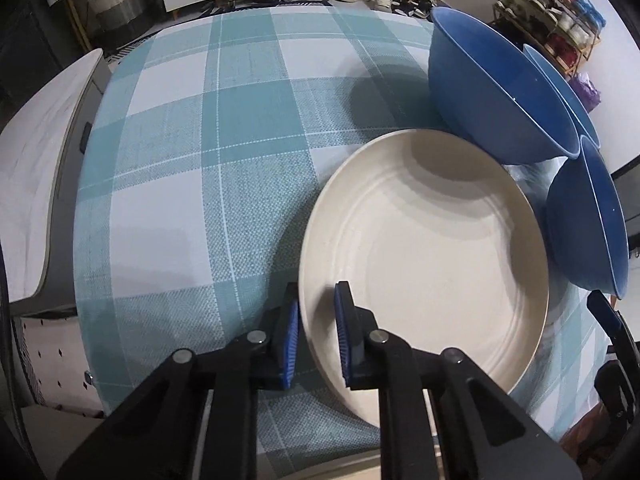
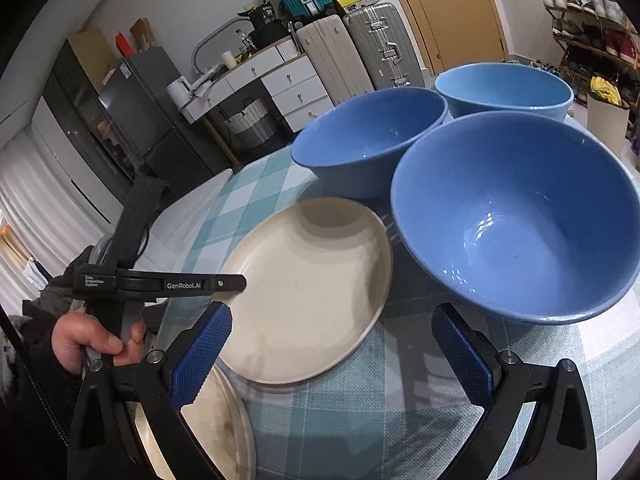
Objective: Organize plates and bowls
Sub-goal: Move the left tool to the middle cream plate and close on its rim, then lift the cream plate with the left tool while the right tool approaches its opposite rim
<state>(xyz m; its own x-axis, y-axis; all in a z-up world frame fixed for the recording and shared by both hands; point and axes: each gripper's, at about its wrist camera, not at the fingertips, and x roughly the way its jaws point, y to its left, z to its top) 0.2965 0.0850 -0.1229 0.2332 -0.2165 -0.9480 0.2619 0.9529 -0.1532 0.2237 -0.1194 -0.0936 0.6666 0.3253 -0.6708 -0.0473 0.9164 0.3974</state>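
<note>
A cream plate point(image 1: 432, 248) is tilted above the checked tablecloth point(image 1: 192, 128). My left gripper point(image 1: 318, 334) is shut on the plate's near rim, one blue pad on each side. The plate also shows in the right wrist view point(image 2: 308, 296), with the left gripper point(image 2: 236, 282) at its left edge. Three blue bowls stand upright close together: a near one point(image 2: 516, 216), a middle one point(image 2: 368, 136) and a far lighter one point(image 2: 504, 88). My right gripper point(image 2: 332, 356) is open and empty, just before the near bowl. A second cream plate point(image 2: 224, 432) lies under its left finger.
The table's left half point(image 1: 180, 200) is bare cloth, with a white board point(image 1: 36, 168) beside it. Suitcases point(image 2: 360, 48), drawers point(image 2: 288, 80) and a shoe rack point(image 2: 592, 28) stand beyond the table.
</note>
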